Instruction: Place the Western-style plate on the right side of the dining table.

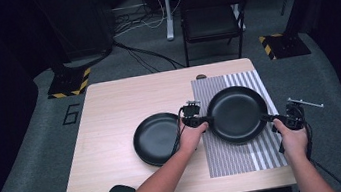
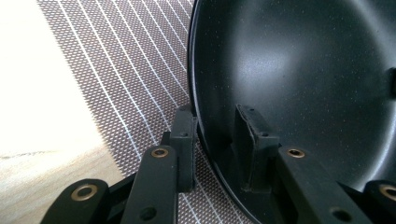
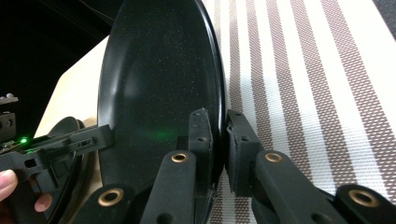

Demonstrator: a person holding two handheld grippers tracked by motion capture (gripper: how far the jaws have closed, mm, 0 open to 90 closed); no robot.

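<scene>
A large black plate [image 1: 236, 114] is over the striped placemat [image 1: 233, 160] on the right half of the wooden table [image 1: 109, 104]. My left gripper [image 1: 207, 119] is shut on its left rim, and my right gripper [image 1: 267, 118] is shut on its right rim. In the left gripper view the jaws [image 2: 215, 116] clamp the plate's edge [image 2: 303, 84], one inside the rim and one outside. The right gripper view shows its jaws [image 3: 218, 121] pinching the plate's opposite edge [image 3: 159, 84]. Whether the plate rests on the mat or hangs just above it I cannot tell. A second black plate [image 1: 157, 139] lies on bare wood to the left.
A folding chair [image 1: 210, 17] stands beyond the table's far edge, with cables on the floor. A small dark object [image 1: 200, 76] sits at the far edge by the placemat. Bare wood spreads over the table's left and far parts.
</scene>
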